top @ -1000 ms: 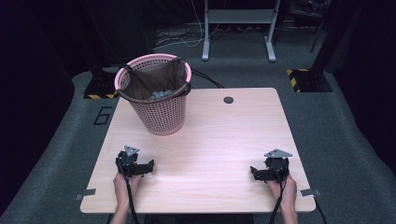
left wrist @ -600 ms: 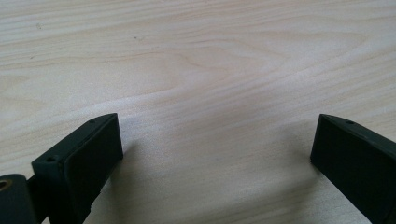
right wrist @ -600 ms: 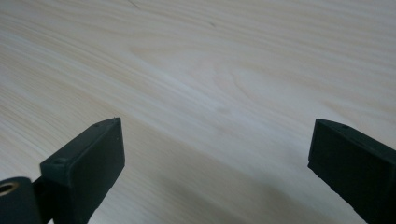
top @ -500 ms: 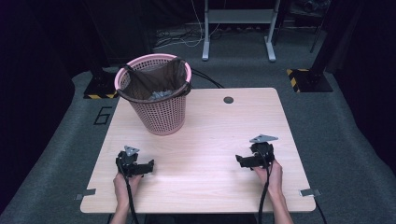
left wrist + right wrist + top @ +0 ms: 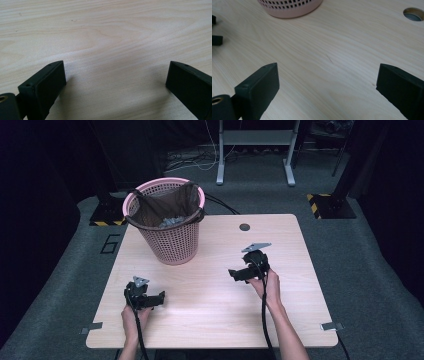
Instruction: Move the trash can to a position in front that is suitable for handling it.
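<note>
I hold the right gripper (image 5: 235, 274), jaws spread and empty, mid-tabletop aimed at the pink basket (image 5: 170, 240) near the far-left corner. The left gripper (image 5: 159, 298) rests wide open near the front edge, out of the way.

Bench: light wooden rectangular bench (image 5: 210, 315), pale grain.
Cable hole: round dark hole (image 5: 244, 227) near the far edge of the bench.
Floor: grey carpet floor (image 5: 360, 270) around the bench.
Frame: grey metal stand legs (image 5: 252, 150) beyond the far edge.
Hazard marks: yellow-black striped blocks (image 5: 327, 205) on the floor, off the far corners.
Clips: small metal brackets (image 5: 332, 326) at the near corners.
</note>
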Demonstrator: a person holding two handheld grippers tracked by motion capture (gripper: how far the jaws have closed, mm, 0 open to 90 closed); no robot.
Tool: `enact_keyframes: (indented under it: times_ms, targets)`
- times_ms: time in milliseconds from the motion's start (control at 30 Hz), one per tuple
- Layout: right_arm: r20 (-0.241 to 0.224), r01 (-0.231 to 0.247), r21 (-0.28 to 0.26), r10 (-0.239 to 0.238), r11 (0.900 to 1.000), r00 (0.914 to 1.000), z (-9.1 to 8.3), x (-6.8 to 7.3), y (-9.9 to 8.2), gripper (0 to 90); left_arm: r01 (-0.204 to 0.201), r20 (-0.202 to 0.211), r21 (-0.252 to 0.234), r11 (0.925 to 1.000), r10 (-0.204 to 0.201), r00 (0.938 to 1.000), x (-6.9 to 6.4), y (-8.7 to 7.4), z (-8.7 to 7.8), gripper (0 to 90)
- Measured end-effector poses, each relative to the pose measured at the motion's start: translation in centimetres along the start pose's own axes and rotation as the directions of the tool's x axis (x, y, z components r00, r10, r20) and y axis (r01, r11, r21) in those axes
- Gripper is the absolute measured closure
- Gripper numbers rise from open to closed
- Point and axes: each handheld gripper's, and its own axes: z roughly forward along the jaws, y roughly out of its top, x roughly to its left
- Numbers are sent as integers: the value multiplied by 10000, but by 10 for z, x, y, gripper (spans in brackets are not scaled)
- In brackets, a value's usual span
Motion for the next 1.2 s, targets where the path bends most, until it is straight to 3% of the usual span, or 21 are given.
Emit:
enact_keyframes:
  times_ms: [200,400,967,1200]
  targets:
    - [-170,-85,-62,84,9999,9998,6,4,21,52,-5,2,-11,10000,5,10000,0,0,0,29]
    - [-220,248,-7,-248,9997,9994,9,10,42,60,-4,3,-14,10000,4,10000,0,0,0,30]
    - [-701,186,-337,-210,9993,9973,7,17,95,84,-3,1,-16,10000,3,10000,0,0,0,30]
    - [-620,159,-350,-181,9993,9979,9,17,113,74,-6,6,-19,10000,6,10000,0,0,0,31]
